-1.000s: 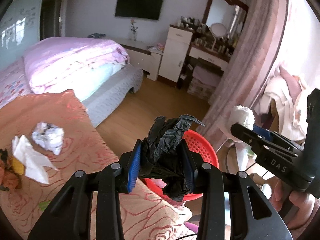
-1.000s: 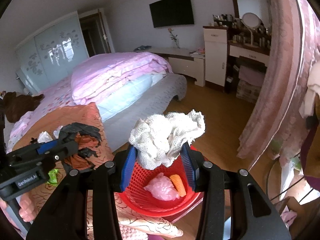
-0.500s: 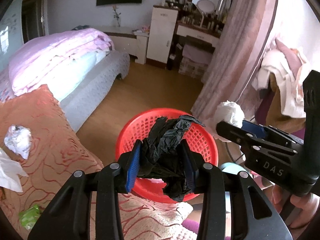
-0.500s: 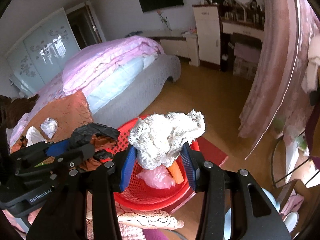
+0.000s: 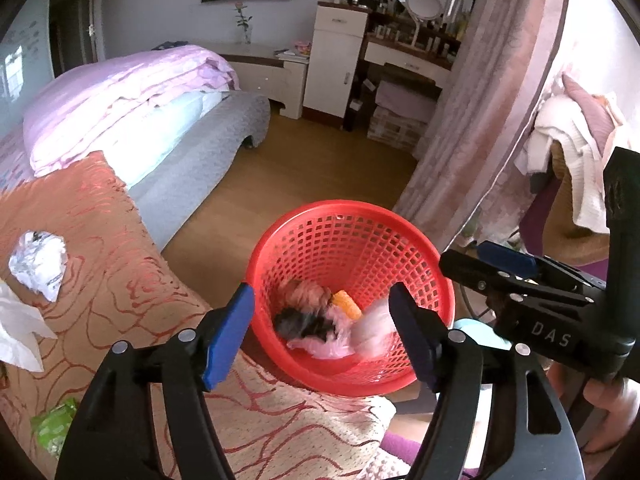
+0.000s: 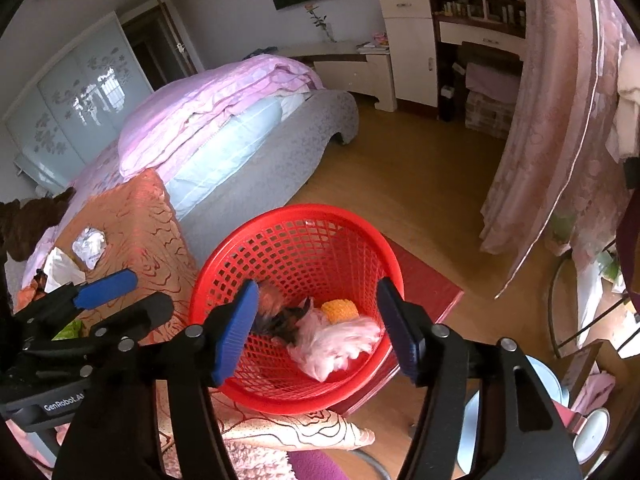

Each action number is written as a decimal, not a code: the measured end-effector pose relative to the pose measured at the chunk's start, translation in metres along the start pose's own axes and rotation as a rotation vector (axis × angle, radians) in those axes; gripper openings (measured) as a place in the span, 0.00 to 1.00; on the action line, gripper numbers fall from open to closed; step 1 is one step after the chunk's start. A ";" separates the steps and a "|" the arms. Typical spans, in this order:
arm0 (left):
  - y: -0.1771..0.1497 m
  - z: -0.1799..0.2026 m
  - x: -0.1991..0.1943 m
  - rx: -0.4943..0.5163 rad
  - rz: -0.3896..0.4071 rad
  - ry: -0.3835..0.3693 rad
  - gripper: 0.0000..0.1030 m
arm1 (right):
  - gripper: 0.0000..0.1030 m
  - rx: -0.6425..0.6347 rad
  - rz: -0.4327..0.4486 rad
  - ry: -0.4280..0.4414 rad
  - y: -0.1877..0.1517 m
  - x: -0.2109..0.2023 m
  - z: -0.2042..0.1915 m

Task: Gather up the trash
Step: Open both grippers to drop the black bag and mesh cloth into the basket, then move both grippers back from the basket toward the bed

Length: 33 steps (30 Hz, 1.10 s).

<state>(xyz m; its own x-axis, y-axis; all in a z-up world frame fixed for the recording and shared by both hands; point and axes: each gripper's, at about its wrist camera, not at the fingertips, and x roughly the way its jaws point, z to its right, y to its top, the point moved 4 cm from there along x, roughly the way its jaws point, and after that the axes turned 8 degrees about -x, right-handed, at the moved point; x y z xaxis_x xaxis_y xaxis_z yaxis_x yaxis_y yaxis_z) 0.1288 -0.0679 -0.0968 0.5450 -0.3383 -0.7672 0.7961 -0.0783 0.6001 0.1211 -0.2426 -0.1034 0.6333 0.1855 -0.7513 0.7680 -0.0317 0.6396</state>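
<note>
Drop step: my left gripper (image 5: 320, 336) and right gripper (image 6: 316, 328) have just opened, empty, over the basket (image 5: 352, 216); next I fetch the crumpled paper (image 5: 38, 260) on the blanket (image 5: 100, 240).

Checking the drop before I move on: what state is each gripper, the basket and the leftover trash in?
left gripper: open, empty, over basket.
right gripper: open, empty, over basket.
red basket: upright, holds trash.
crumpled paper: lying on orange blanket.
green wrapper: lying on blanket.
</note>
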 end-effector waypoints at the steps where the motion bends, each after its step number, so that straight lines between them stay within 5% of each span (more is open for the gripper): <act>1: 0.000 -0.002 -0.001 -0.003 0.002 0.002 0.66 | 0.58 0.000 0.000 0.000 0.000 0.000 0.000; 18: -0.011 -0.052 -0.054 -0.106 0.079 0.102 0.66 | 0.59 -0.068 0.020 0.021 -0.002 -0.008 -0.024; 33: -0.020 -0.154 -0.135 -0.337 0.174 0.214 0.66 | 0.60 -0.143 0.025 0.059 -0.007 -0.014 -0.063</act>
<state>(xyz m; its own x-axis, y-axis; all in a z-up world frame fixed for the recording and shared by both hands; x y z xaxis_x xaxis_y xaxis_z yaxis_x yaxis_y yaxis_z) 0.0794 0.1235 -0.0403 0.6924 -0.1142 -0.7124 0.7097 0.2855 0.6440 0.1007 -0.1835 -0.0874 0.6423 0.2435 -0.7268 0.7280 0.1027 0.6778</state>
